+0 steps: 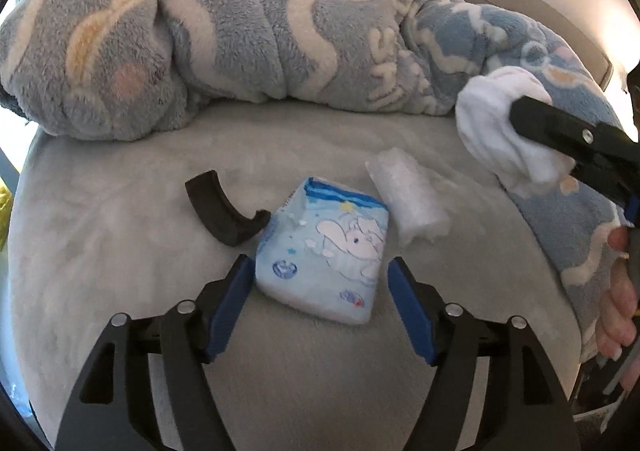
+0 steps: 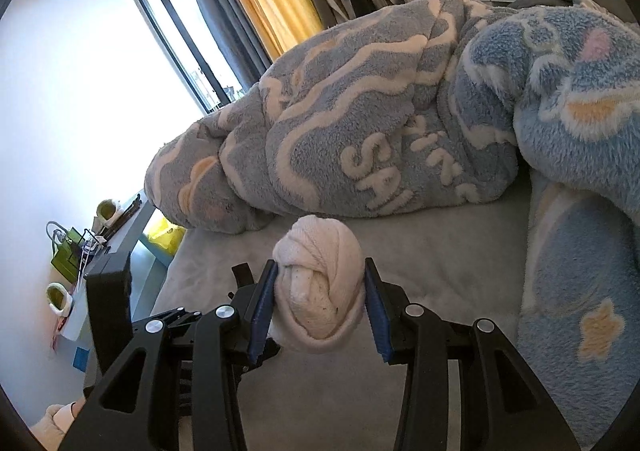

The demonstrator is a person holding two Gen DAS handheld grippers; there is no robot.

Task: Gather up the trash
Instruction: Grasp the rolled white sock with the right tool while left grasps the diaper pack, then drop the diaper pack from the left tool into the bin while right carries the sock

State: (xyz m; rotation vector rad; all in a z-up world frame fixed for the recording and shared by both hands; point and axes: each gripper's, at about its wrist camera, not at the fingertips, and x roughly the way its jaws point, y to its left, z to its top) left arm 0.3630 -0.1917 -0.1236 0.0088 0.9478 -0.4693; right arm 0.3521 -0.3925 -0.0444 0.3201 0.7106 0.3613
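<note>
Now straddling the folded diaper (image 1: 322,251) on the bed (image 1: 120,251), left tool (image 1: 320,283) spread (pads not touching); right tool (image 2: 320,303) pinching a rolled white cloth ball (image 2: 320,283). Risks snagging bedding if closing too low.

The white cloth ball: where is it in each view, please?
Left wrist view: white cloth ball at the right edge, clamped in the right gripper.
Right wrist view: ball low in the centre, between the blue pads.
Shared landmark: the blue blanket with raised white letters, lying behind the ball.
</note>
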